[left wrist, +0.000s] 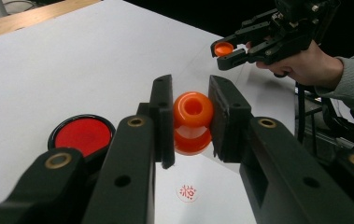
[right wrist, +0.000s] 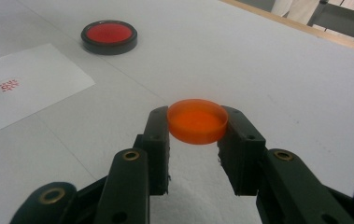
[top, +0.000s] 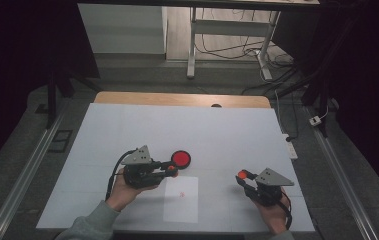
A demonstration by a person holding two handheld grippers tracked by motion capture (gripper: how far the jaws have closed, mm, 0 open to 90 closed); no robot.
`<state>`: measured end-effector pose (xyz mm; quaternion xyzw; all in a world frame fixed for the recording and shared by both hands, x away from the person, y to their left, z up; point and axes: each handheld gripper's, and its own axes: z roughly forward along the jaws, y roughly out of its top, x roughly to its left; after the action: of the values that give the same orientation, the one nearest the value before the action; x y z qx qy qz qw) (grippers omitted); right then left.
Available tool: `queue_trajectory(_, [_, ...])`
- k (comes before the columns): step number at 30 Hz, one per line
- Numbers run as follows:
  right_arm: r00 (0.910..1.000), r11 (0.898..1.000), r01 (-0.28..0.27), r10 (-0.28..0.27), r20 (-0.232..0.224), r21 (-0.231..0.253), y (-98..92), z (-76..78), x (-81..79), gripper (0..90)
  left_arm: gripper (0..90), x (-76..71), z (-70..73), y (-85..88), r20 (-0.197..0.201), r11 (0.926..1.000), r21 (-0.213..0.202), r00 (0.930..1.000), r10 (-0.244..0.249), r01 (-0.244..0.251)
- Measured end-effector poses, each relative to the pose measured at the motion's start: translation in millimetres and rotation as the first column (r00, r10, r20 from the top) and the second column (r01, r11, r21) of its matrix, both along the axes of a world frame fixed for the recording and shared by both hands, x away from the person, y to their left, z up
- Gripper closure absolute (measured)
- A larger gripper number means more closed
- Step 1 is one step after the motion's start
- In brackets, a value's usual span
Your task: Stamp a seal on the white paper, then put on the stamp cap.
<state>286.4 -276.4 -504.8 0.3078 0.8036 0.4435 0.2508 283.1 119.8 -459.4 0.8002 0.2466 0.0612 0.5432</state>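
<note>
- The sheet of paper [top: 181, 199] already bears a red imprint [left wrist: 187, 192], so stamping looks done; recapping the stamp likely comes next, which calls for aligning cap and stamp.
- The left gripper [left wrist: 191, 119] pinches the orange stamp [left wrist: 192, 122] above the paper, beside the red ink pad [left wrist: 82, 135].
- The right gripper [right wrist: 197, 128] clamps the orange cap [right wrist: 197, 120] above the table [right wrist: 282, 70].

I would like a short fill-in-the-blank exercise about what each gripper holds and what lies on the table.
1. The left gripper is shut on an orange ____.
2. The right gripper is shut on an orange ____.
3. The sheet of paper bears a small ____ mark.
4. The ink pad is round, black-rimmed and ____ inside.

Missing words: stamp; cap; red; red
</note>
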Motion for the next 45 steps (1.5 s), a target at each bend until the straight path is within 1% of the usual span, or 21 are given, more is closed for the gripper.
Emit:
queue_trajectory(4, [0.9999, 1.0, -0.015, 0.015, 0.005, 0.002, 4.2, 0.3, 0.0, 64.4, 71.7, -0.7, 0.6, -0.1, 0.003, 1.0, -0.002, 1.0, 0.006, -0.006])
queue_trajectory(5, [0.9999, 1.0, -0.014, 0.014, 0.005, -0.005, 5.1, 0.9, -0.6, 64.4, 71.7, -0.7, 0.7, -0.2, 0.004, 1.0, -0.002, 1.0, 0.006, -0.006])
queue_trajectory(7, [0.9996, 1.0, -0.027, 0.027, 0.008, 0.006, 7.2, 1.5, -1.2, 64.4, 71.7, -0.4, 0.4, -0.4, 0.003, 1.0, -0.001, 1.0, 0.005, -0.005])
queue_trajectory(19, [0.9974, 0.997, -0.072, 0.072, 0.002, 0.006, 23.0, 3.2, -3.2, 64.4, 71.6, -0.3, -0.7, -1.6, 0.002, 0.9999, 0.008, 1.0, 0.007, -0.007])
queue_trajectory(21, [0.9965, 0.996, -0.084, 0.084, -0.005, 0.017, 26.5, 3.5, -3.5, 64.4, 71.7, 0.0, -1.0, -2.0, 0.001, 0.9999, 0.011, 1.0, 0.002, -0.003])
queue_trajectory(22, [0.996, 0.995, -0.089, 0.09, -0.006, 0.032, 28.4, 3.4, -3.5, 64.3, 71.7, 0.1, -1.3, -2.2, 0.0, 0.9999, 0.012, 1.0, 0.003, -0.003])
queue_trajectory(23, [0.9959, 0.995, -0.09, 0.09, -0.011, 0.034, 30.1, 3.9, -4.0, 64.4, 71.6, 0.3, -1.7, -2.3, -0.001, 0.9999, 0.012, 1.0, 0.004, -0.004])
queue_trajectory(26, [0.9939, 0.993, -0.109, 0.11, -0.014, 0.054, 35.4, 3.3, -3.5, 64.3, 71.7, 0.9, -2.5, -2.1, -0.004, 0.9999, 0.015, 1.0, 0.006, -0.006])
queue_trajectory(31, [0.9912, 0.99, -0.129, 0.13, -0.025, 0.053, 43.9, 2.4, -3.6, 64.3, 71.7, 1.1, -3.1, -2.3, -0.008, 0.9998, 0.017, 1.0, 0.006, -0.006])
queue_trajectory(34, [0.9891, 0.988, -0.142, 0.144, -0.028, 0.06, 48.3, 2.3, -4.1, 64.3, 71.7, 0.9, -3.6, -2.9, -0.008, 0.9998, 0.02, 0.9999, 0.007, -0.007])
queue_trajectory(36, [0.988, 0.986, -0.151, 0.153, -0.025, 0.065, 51.4, 2.3, -4.7, 64.3, 71.6, 0.8, -4.0, -3.3, -0.009, 0.9998, 0.021, 0.9999, 0.006, -0.005])
queue_trajectory(37, [0.9874, 0.986, -0.154, 0.156, -0.027, 0.06, 52.7, 2.5, -5.0, 64.3, 71.6, 0.9, -4.3, -3.6, -0.009, 0.9998, 0.022, 1.0, 0.004, -0.004])
queue_trajectory(45, [0.9817, 0.98, -0.188, 0.189, -0.022, 0.061, 66.2, 2.4, -6.7, 64.3, 71.7, 0.9, -5.1, -5.4, -0.011, 0.9996, 0.027, 0.9999, 0.002, -0.001])
